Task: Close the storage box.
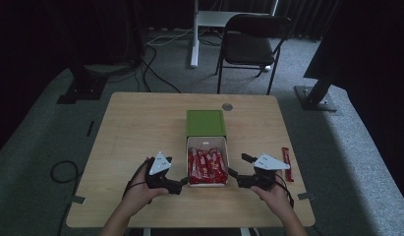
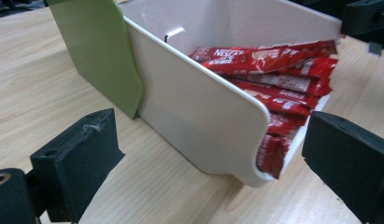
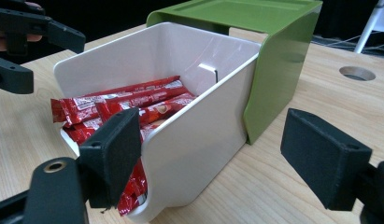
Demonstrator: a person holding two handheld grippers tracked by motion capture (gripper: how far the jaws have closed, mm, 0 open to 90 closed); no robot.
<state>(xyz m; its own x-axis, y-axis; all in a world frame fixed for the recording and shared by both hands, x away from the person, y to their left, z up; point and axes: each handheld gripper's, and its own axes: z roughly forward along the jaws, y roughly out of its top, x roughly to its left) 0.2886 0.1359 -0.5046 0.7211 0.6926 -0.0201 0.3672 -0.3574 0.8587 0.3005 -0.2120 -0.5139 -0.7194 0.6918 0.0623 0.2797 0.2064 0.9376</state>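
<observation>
Both hands rest low on the table (image 1: 140,123), left gripper (image 1: 182,183) and right gripper (image 1: 232,173) spread wide, empty, flanking the white drawer (image 1: 207,143) of red sachets (image 1: 207,166). Behind sits its green sleeve (image 1: 205,123); one stray sachet (image 1: 287,163) lies right.

- I'm looking down at a light wooden table (image 1: 140,128) with rounded corners, standing on grey carpet.
- Sitting on it near the middle is a white drawer tray (image 1: 207,142) pulled out of a green sleeve (image 1: 205,122) – both rest flat on the wood.
- The tray is packed with red sachets (image 1: 207,166); they lie in the tray, not on the table itself.
- One loose red sachet (image 1: 287,163) lies by the right edge, well apart from the tray.
- There's a round grommet hole (image 1: 227,106) in the tabletop just behind the green sleeve – off to its right.
</observation>
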